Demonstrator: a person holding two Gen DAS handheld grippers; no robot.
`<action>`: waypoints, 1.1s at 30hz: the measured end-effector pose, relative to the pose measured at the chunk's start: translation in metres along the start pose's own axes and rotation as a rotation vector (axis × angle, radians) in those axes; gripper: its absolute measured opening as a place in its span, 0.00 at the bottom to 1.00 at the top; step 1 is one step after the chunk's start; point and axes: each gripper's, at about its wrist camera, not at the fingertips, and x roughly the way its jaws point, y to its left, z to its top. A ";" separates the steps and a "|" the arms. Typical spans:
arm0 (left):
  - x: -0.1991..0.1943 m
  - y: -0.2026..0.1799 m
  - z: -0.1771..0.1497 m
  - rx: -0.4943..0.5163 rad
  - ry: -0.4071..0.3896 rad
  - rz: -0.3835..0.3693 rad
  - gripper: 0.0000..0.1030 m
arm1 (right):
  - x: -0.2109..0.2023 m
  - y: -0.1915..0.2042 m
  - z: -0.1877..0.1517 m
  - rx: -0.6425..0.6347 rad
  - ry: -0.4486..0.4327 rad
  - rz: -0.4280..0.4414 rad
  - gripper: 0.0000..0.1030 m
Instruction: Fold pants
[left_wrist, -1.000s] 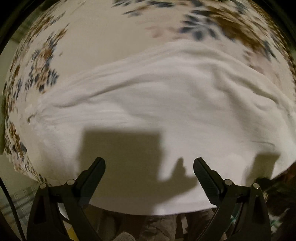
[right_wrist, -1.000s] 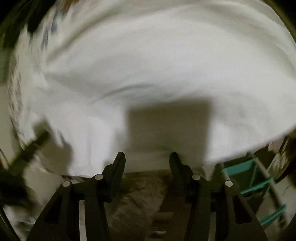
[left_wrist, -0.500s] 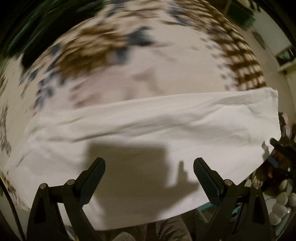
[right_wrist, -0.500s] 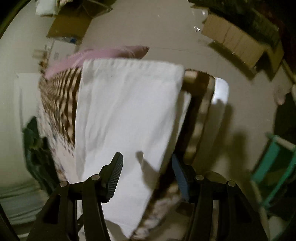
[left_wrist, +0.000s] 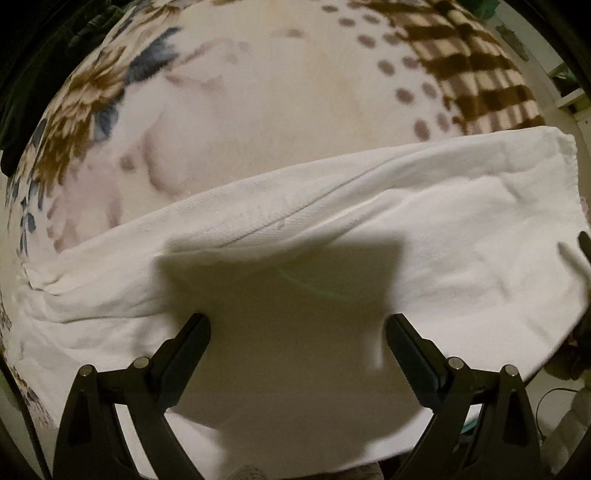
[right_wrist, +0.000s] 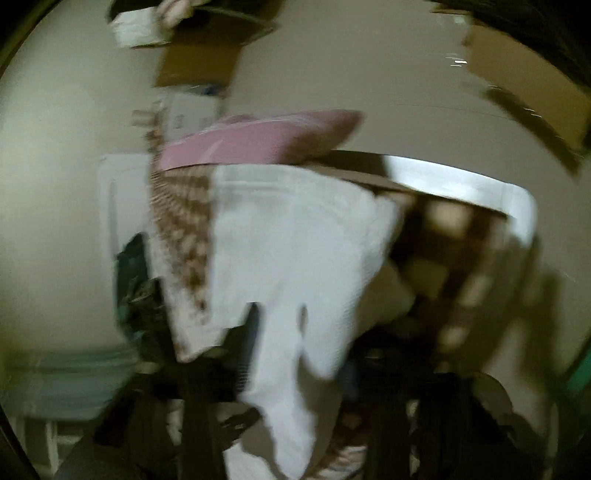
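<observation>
Here the white pants lie spread beneath the left gripper's parted jaws.

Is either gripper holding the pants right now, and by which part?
Left gripper is open above the white pants, holding nothing. Right gripper is too blurred to tell.

White pants are lying flat and lightly creased across the lower half of the frame, a seam running diagonally toward the upper right.

Dim, warm light — right view smeared, edges bowed.
</observation>
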 end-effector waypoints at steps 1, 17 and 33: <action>0.002 0.000 0.001 -0.002 -0.001 0.001 0.96 | 0.006 0.008 -0.004 -0.028 0.004 -0.007 0.29; 0.004 -0.005 0.022 -0.086 0.004 -0.043 1.00 | 0.050 0.032 -0.001 -0.115 0.030 -0.178 0.08; -0.106 0.227 -0.064 -0.490 -0.125 0.004 1.00 | 0.080 0.252 -0.223 -0.694 0.096 -0.241 0.07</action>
